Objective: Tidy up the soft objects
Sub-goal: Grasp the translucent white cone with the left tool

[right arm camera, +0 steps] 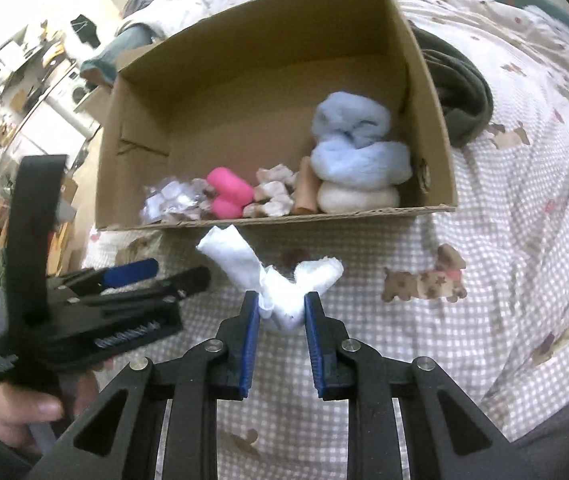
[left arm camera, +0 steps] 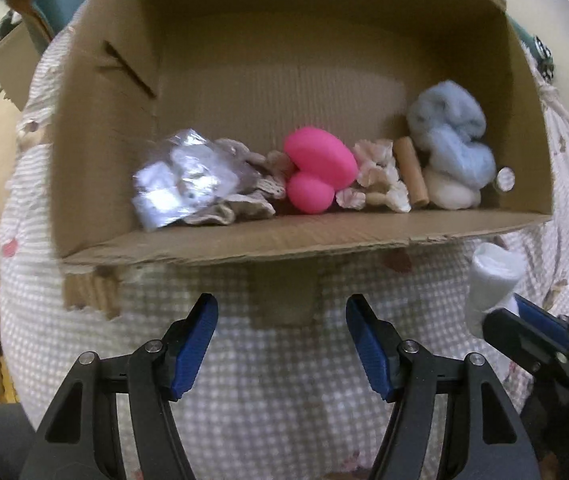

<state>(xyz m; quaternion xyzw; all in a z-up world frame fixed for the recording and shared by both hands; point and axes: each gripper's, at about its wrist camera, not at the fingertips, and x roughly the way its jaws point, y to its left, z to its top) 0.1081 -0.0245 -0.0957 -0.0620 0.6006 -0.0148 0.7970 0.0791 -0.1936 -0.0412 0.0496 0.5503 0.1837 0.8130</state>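
A cardboard box [left arm camera: 96, 160] sits open on a checked bedspread [left arm camera: 264, 420] printed with little dogs. Its contents are all crowded along the near wall. From left to right there is a crinkled clear plastic packet [left arm camera: 176, 178] lying on some pale frilly fabric [left arm camera: 240, 200], then a bright pink heart-shaped cushion [left arm camera: 318, 168], a bunch of cream fabric flowers [left arm camera: 378, 178], and a tan cylinder [left arm camera: 412, 170] leaning against the flowers. In the right corner a fluffy light-blue bundle [left arm camera: 450, 132] is piled on top of a white one [left arm camera: 450, 194]. The far half of the box floor is bare cardboard.

The right gripper [right arm camera: 282, 312] is clenched on a white soft roll [right arm camera: 284, 300], which bends up into a V on either side of the blue pads. The roll is held just in front of the box's near wall, outside it and above the bedspread. Whether it is cotton or wrapped tissue is hard to say from here.

The left gripper [left arm camera: 282, 344] hangs over the bedspread in front of the box, its jaws apart with nothing between them. A hand [right arm camera: 16, 412] grips its handle. A dark green garment [right arm camera: 460, 92] lies against the box's right side.
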